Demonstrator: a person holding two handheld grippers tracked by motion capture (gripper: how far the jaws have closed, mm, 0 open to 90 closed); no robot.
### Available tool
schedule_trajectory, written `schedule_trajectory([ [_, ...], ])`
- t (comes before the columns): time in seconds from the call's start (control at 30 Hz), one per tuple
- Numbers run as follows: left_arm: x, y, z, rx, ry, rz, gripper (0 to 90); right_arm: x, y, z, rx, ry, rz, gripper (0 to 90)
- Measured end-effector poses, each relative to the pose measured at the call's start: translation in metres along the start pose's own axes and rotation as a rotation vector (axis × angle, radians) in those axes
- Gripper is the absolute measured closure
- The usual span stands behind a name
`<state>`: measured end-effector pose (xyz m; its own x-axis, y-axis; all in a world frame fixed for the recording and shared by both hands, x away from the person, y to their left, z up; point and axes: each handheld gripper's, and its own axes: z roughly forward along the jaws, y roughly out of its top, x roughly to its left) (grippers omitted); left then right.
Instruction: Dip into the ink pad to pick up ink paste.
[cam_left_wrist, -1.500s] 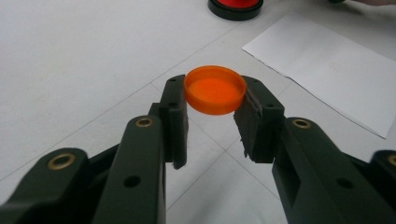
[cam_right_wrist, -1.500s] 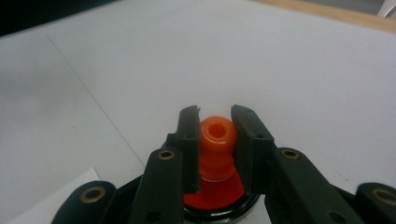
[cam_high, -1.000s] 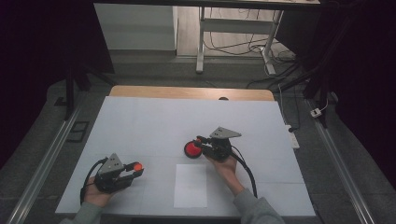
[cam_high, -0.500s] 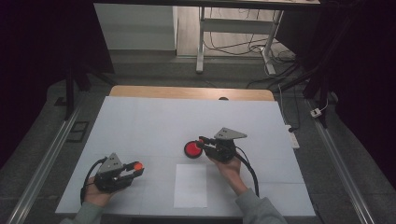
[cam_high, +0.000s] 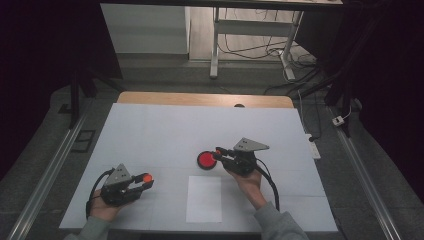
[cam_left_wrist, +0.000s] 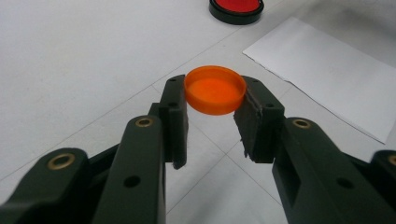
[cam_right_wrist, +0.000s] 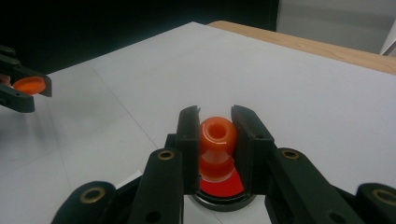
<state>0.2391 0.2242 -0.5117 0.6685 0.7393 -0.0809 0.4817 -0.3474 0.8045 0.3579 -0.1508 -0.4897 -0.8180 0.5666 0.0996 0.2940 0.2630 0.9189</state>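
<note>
My left gripper (cam_left_wrist: 212, 105) is shut on an orange cap (cam_left_wrist: 215, 88), held level a little above the white table; in the high view the left gripper (cam_high: 142, 181) and the orange cap (cam_high: 146, 177) sit near the front left. My right gripper (cam_right_wrist: 215, 126) is shut on an orange stamp handle (cam_right_wrist: 216, 137), standing over a round red ink pad in a black case (cam_right_wrist: 224, 191). In the high view the right gripper (cam_high: 218, 152) is at the right edge of the red ink pad (cam_high: 205, 160). A white sheet of paper (cam_high: 204, 198) lies in front of the pad.
A wooden strip (cam_high: 205, 99) borders the white table's far edge. Metal rails (cam_high: 47, 172) run along both sides. A table frame and cables (cam_high: 250, 35) stand on the floor beyond. The far half of the white table top (cam_high: 200, 125) is bare.
The right gripper with the orange handle has shifted slightly toward the near right beside the red pad. The left gripper has stayed in place.
</note>
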Motion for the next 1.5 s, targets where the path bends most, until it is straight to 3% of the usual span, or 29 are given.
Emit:
schedule_trajectory([
  [1.5, 0.002, -0.002, 0.000, 0.004, 0.002, -0.002, 64.8, 0.022, -0.003, -0.018, 0.017, 0.085, -0.029, 72.4],
])
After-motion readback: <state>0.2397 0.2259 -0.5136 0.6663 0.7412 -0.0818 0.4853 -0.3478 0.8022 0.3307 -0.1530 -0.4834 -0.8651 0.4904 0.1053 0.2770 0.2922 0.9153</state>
